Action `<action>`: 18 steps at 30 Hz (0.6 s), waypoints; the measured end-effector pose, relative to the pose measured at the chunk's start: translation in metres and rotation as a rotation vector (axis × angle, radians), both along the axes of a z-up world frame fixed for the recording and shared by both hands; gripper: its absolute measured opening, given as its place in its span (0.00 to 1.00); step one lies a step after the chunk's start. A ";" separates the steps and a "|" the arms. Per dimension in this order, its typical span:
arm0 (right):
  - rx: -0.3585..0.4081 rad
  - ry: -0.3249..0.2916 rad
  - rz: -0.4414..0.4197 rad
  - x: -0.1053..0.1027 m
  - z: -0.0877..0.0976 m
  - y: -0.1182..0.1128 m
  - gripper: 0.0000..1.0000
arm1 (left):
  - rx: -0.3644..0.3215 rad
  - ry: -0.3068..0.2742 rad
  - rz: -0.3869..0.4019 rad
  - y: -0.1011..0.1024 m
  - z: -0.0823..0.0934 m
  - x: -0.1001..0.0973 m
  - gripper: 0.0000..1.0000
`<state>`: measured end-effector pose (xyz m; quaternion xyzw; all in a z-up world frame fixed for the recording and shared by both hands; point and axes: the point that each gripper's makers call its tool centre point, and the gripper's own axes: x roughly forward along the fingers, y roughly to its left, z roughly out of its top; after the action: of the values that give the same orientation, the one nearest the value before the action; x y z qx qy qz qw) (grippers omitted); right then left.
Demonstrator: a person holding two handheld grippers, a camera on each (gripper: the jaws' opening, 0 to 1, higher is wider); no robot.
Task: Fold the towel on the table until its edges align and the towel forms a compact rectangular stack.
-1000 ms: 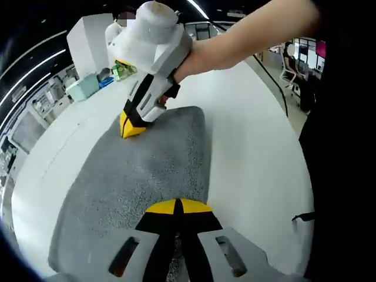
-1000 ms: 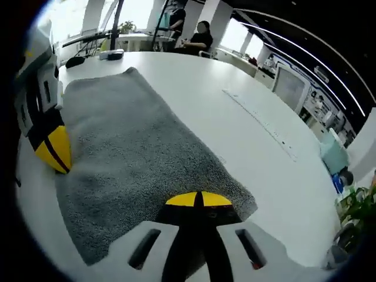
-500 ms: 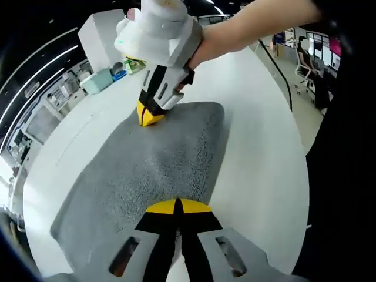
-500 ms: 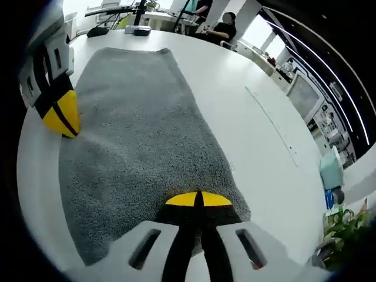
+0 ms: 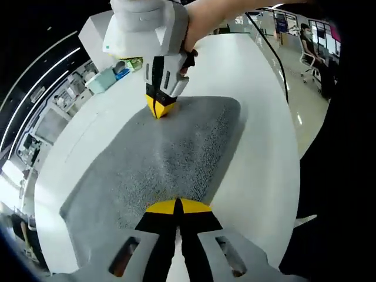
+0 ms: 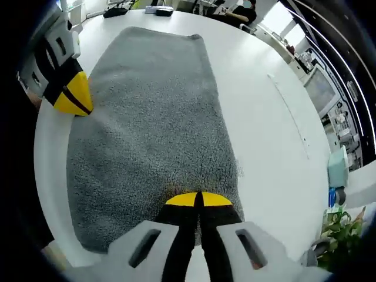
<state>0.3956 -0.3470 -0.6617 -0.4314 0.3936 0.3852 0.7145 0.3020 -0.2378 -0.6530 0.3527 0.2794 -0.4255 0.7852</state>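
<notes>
- Across the middle of both views: grey towel point(image 5: 164, 158) lies on the white table point(image 5: 264, 153), a long rectangle, mostly flat. Whether it is one layer or already doubled, cannot tell; no fold line is evident.
- Left gripper point(image 5: 177, 207), bottom centre of the left gripper view: yellow tips pressed together at the near short edge of the towel. Whether cloth is caught between them is hidden by the tips themselves; from the position I judge a pinch on the hem likely, not confirmed.
- Right gripper point(image 6: 197, 200), bottom centre of the right gripper view: tips likewise closed, sitting at the near edge of the towel. In the left gripper view it appears at upper centre, tip down on the towel's corner region, held by a hand point(image 5: 197, 23).
- In the right gripper view the left gripper sits at the upper left, tip at the towel's side edge.
- Both grippers appear to be along the same short end, at opposite corners.
- Progress, judged: early. Towel is spread, no compact stack yet, far end lies flat at the top of the right gripper view.
- Remaining: carry the held end over to the far end, match edges, repeat until a small rectangle forms.
- Towel is fully on the table, nothing overhanging as far as visible.
</notes>
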 end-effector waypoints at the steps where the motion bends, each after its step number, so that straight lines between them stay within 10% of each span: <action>1: -0.005 0.010 -0.005 -0.002 0.000 0.000 0.00 | -0.002 0.005 0.009 0.001 0.000 -0.001 0.01; 18: -0.056 0.295 -0.177 -0.038 -0.003 -0.008 0.00 | 0.037 0.053 0.020 0.011 -0.001 -0.013 0.01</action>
<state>0.3577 -0.3549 -0.6643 -0.3538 0.5411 0.3688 0.6678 0.2889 -0.2267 -0.6537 0.3527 0.3116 -0.4215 0.7752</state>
